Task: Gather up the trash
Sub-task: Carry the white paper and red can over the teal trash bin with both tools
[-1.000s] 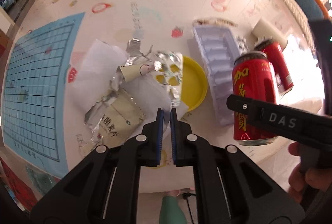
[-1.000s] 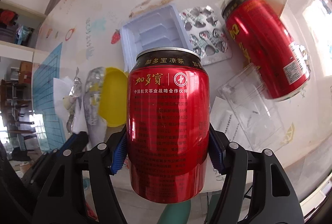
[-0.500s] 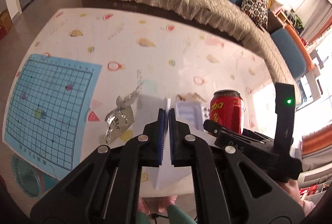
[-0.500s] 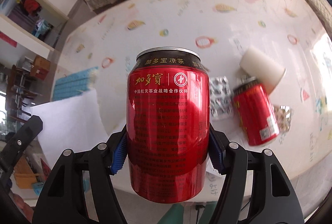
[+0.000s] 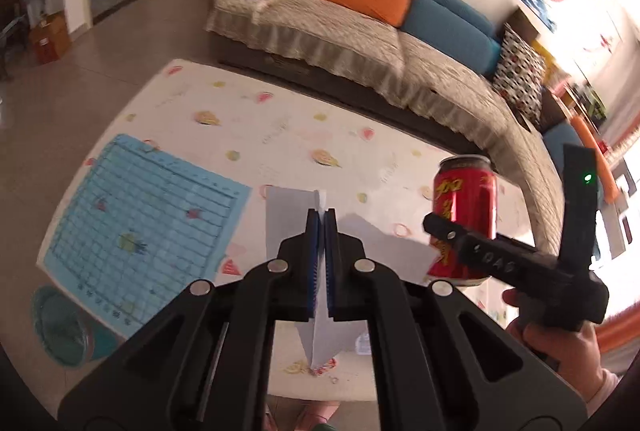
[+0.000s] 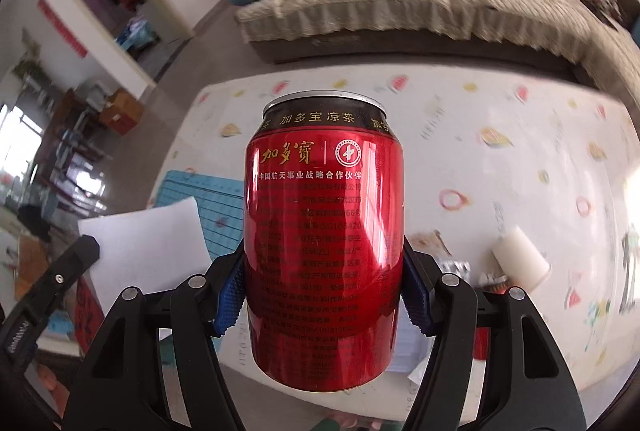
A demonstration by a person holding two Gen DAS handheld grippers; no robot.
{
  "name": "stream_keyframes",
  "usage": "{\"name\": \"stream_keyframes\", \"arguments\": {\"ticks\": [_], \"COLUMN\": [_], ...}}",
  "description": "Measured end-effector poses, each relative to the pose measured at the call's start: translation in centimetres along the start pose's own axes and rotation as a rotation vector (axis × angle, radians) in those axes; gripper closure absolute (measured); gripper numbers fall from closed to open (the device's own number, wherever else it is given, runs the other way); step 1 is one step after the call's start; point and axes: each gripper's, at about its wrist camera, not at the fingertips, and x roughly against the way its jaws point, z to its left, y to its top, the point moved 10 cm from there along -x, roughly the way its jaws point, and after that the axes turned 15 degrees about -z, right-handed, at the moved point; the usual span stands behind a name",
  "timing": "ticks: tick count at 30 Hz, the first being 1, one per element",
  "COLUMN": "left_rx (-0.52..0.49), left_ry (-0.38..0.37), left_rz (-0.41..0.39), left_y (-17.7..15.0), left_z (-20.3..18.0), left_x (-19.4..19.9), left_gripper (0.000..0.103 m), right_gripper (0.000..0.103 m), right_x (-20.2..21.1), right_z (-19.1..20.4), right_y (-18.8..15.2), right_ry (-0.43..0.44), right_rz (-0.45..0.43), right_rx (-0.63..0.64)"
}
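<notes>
Red and upright, the can (image 6: pixel 324 231) sits clamped between the blue pads (image 6: pixel 228 295) of the right gripper (image 6: pixel 322 297), lifted clear above the table (image 6: pixel 520 167). The pads press its lower half from both sides; its black top band with gold characters rises above them. Behind and to the right of this gripper, down on the table, a white paper cup (image 6: pixel 520 257) lies on its side, with the top of a second red can (image 6: pixel 496 285) just below it, mostly hidden by the gripper's right finger.

The left gripper (image 5: pixel 321 263) is pinched tight on a white paper sheet (image 5: pixel 288 215), its blue pads (image 5: pixel 313 259) nearly touching with the sheet's fold caught between them. Paper spreads out to either side of the fingers and a point of it hangs below them. This sheet is also held above the table. To its right the right gripper carries the can at about the same height, just beside the sheet's right edge. Ahead and to the left of the left gripper a blue grid mat (image 5: pixel 148 227) lies flat on the table, and a teal bin (image 5: pixel 64 327) stands on the floor below the mat's near corner. A sofa (image 5: pixel 360 31) with orange and blue cushions runs along the table's far side.
</notes>
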Motion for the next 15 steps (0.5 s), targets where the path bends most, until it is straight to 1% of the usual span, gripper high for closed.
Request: {"name": "stream_keyframes", "arguments": {"ticks": [4, 7, 10, 12, 13, 15], "left_rx": [0.072, 0.129, 0.174, 0.193, 0.204, 0.228], "left_ry": [0.126, 0.215, 0.287, 0.324, 0.349, 0.381], "left_rz": [-0.057, -0.075, -0.083, -0.093, -0.091, -0.083], "left_y": [0.6, 0.7, 0.5, 0.4, 0.2, -0.3], "left_z": [5.6, 10.4, 15.8, 19.3, 21.8, 25.4], "left_x": [2.9, 5.1, 7.5, 9.1, 10.0, 11.4], "left_gripper": [0.101, 0.101, 0.101, 0.101, 0.101, 0.101], "right_gripper": [0.038, 0.038, 0.038, 0.038, 0.038, 0.038], "right_x": [-1.2, -2.7, -4.0, -4.9, -5.3, -6.1], "right_z": [6.1, 12.1, 19.0, 23.9, 26.7, 32.2], "right_y": [1.1, 0.6, -0.7, -2.3, -3.3, -5.9], "right_ry": [0.1, 0.176, 0.255, 0.303, 0.329, 0.387], "right_rz": [0.002, 0.027, 0.058, 0.084, 0.094, 0.122], "right_rx": [0.126, 0.193, 0.252, 0.288, 0.307, 0.325]}}
